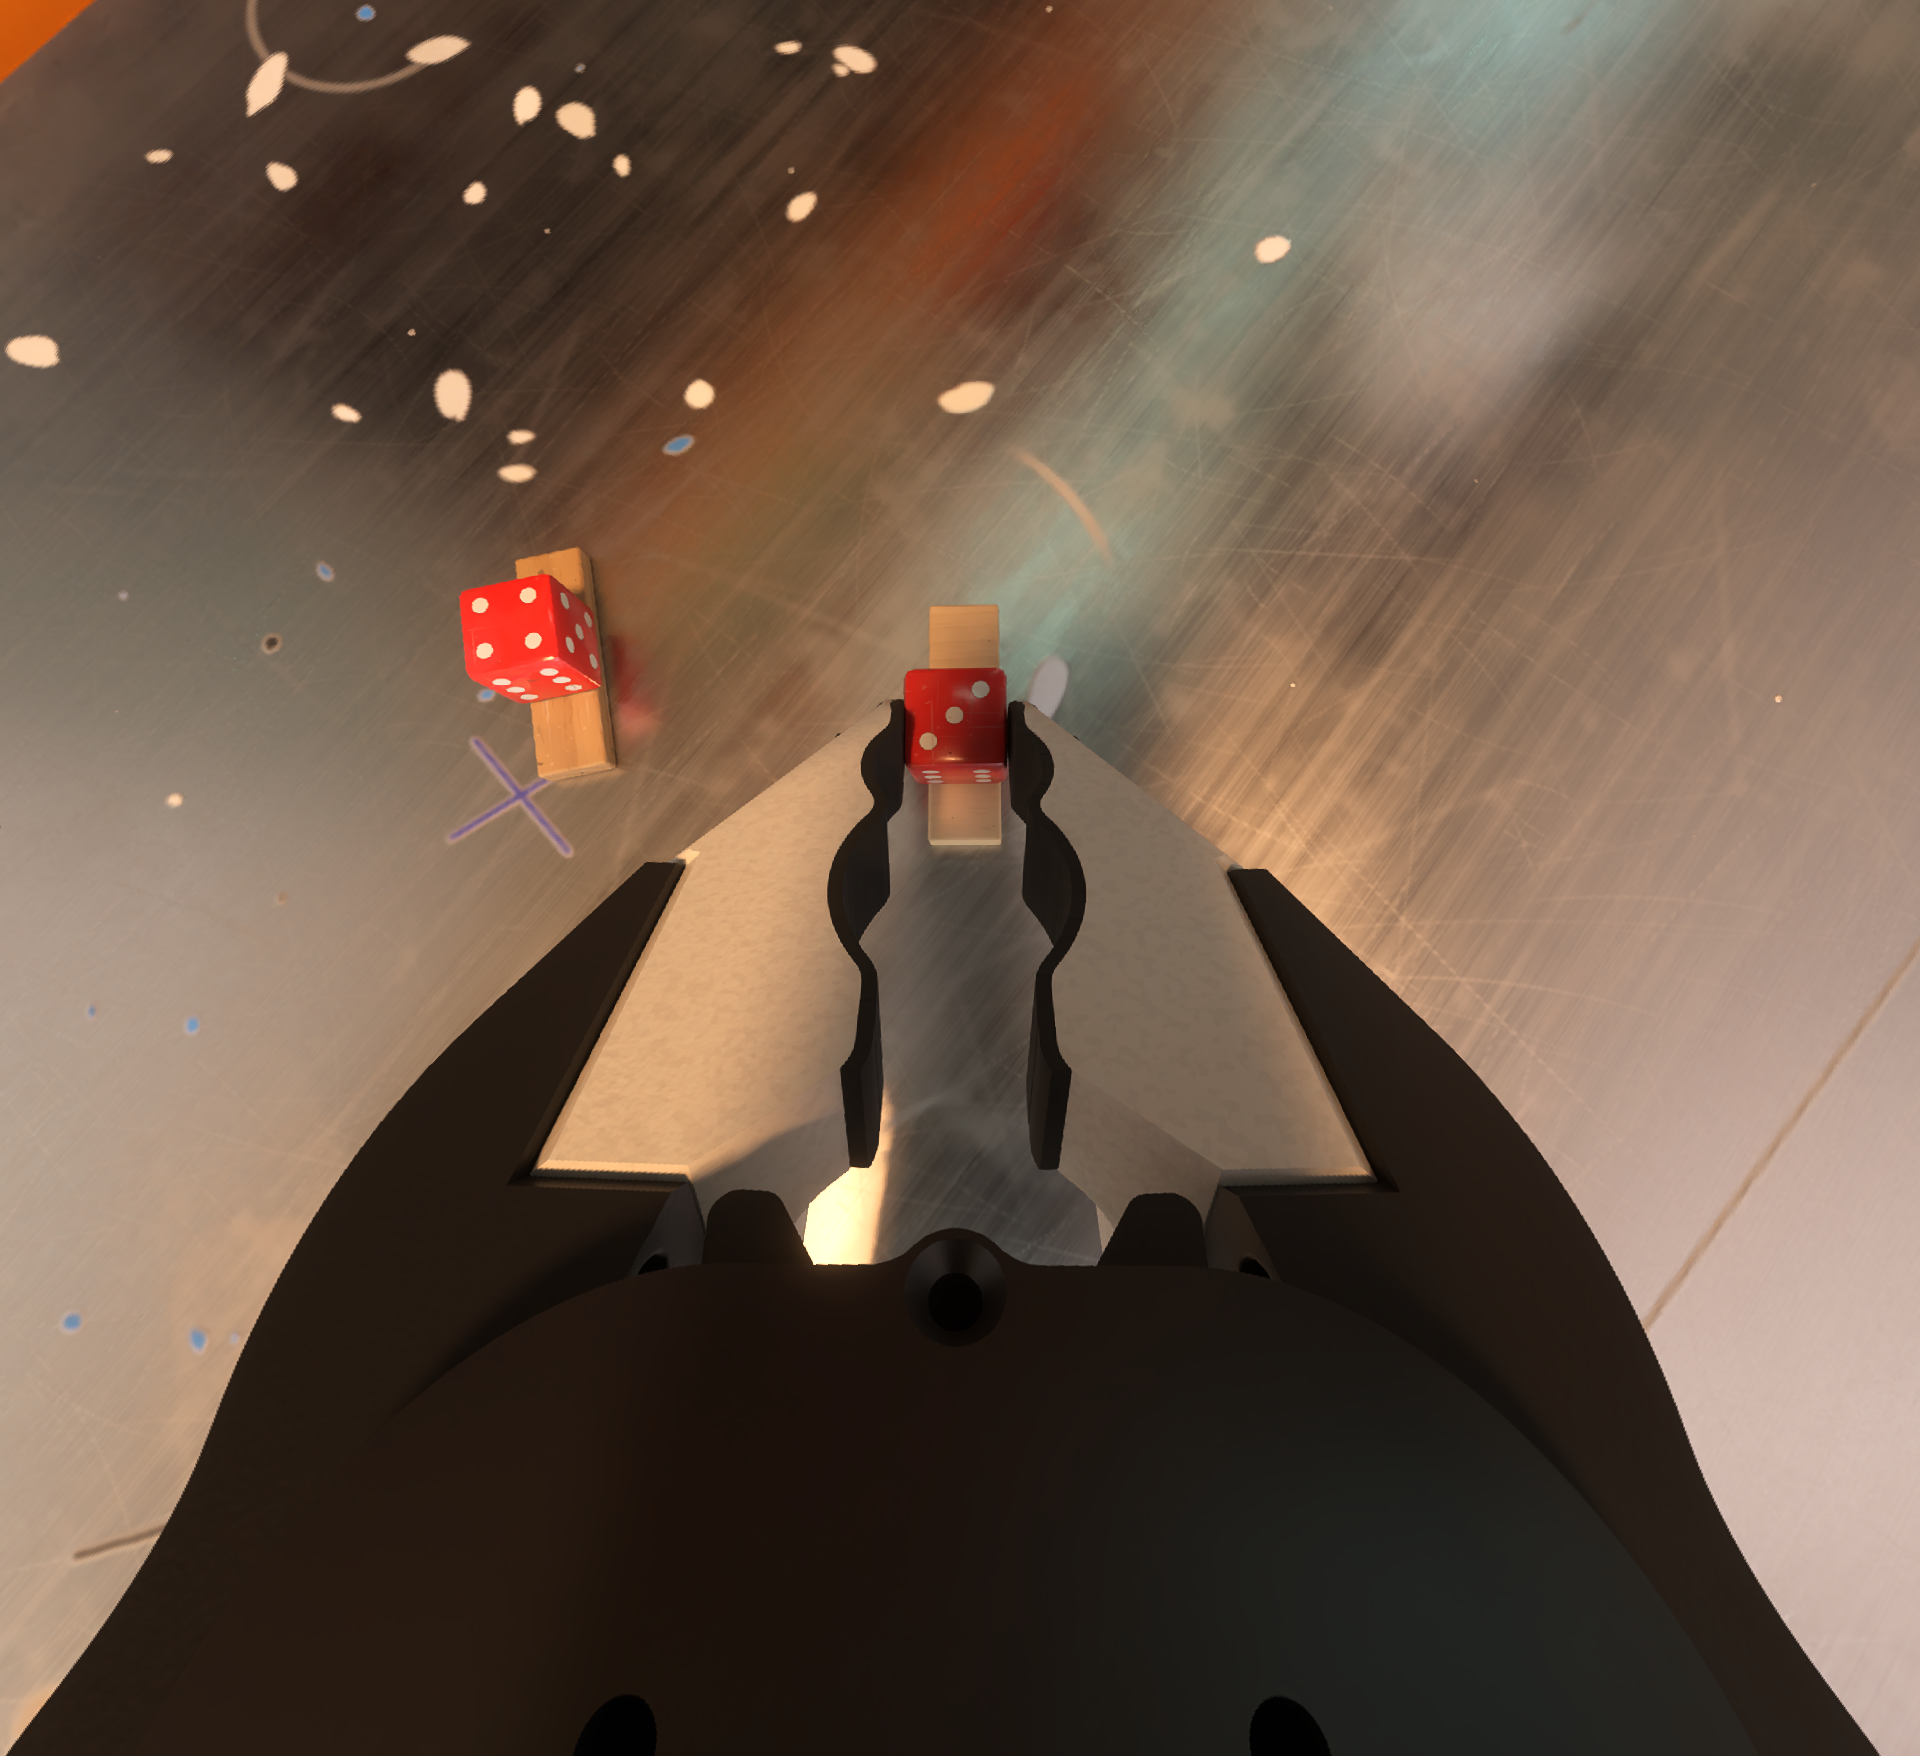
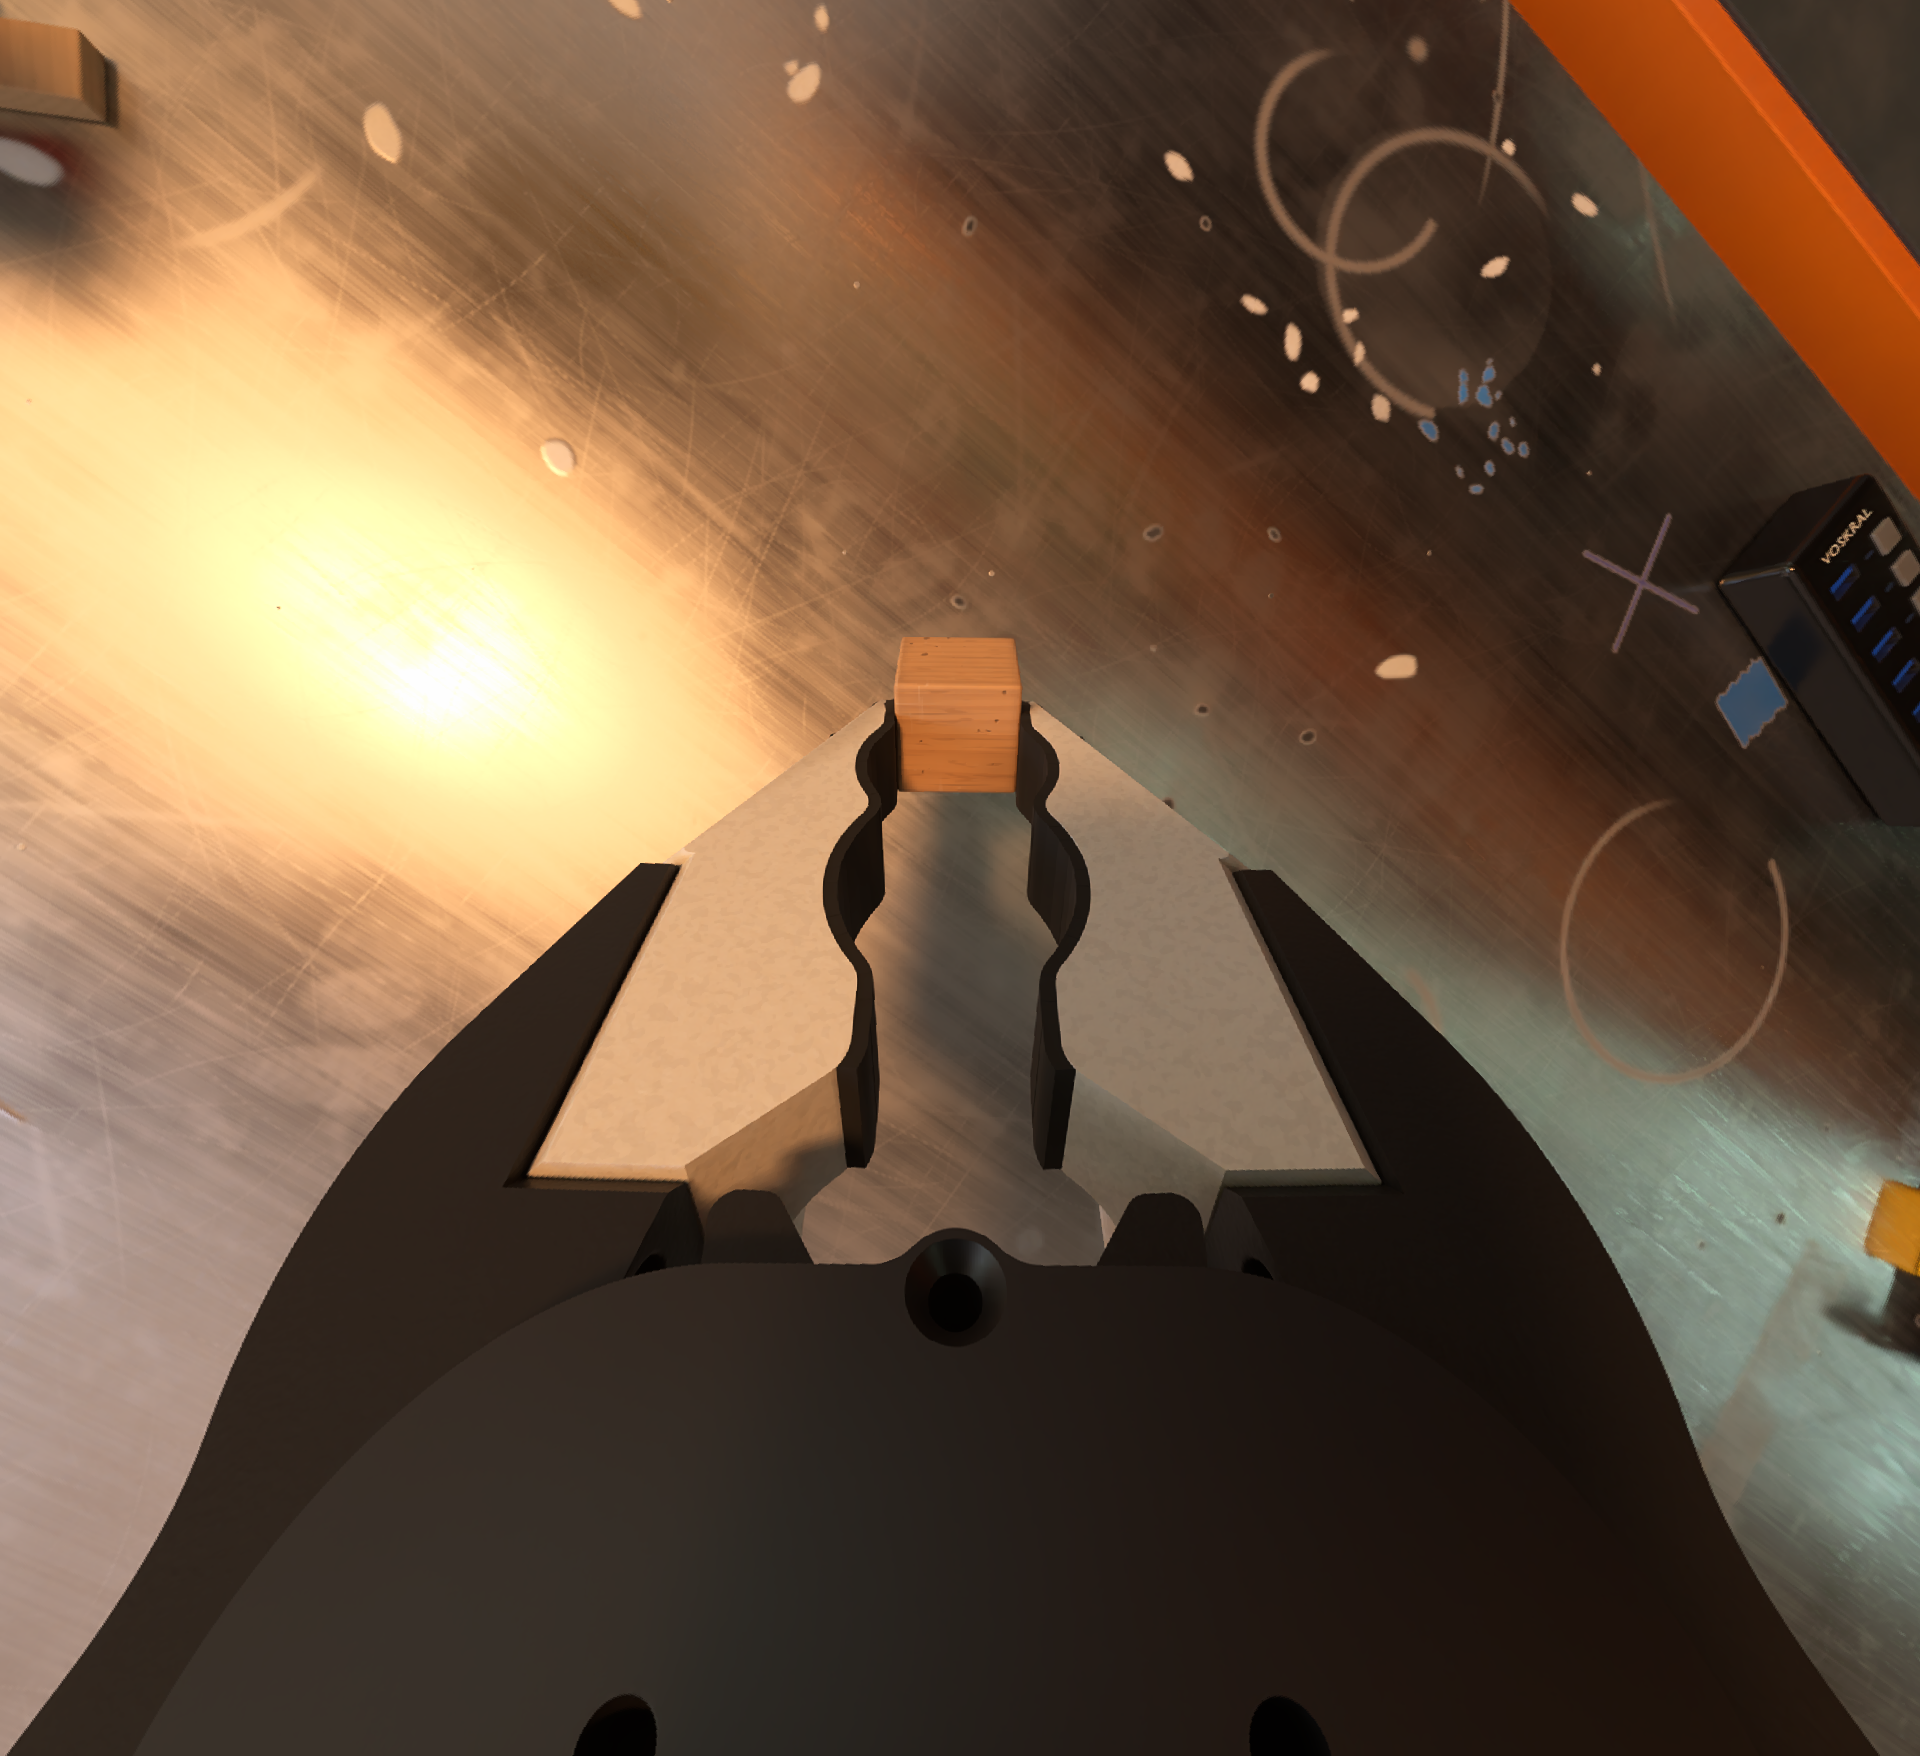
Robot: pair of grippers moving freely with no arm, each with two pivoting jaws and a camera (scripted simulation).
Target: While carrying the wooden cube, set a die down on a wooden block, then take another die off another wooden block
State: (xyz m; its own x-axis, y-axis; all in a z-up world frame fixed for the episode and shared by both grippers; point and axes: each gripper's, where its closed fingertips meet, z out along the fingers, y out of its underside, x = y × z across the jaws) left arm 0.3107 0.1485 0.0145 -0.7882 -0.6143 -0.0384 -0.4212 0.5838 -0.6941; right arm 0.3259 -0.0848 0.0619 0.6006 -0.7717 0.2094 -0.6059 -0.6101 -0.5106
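Left wrist view: we see our left gripper (image 1: 956, 735) clenched on a small red die with white pips (image 1: 954, 724), over a pale wooden block (image 1: 963, 636) on the scratched metal tabletop (image 1: 1455, 459). A second red die (image 1: 528, 638) sits on another wooden block (image 1: 575, 730) to the left. Our right gripper (image 2: 956, 740) grasps the light wooden cube (image 2: 956, 714) above the table.
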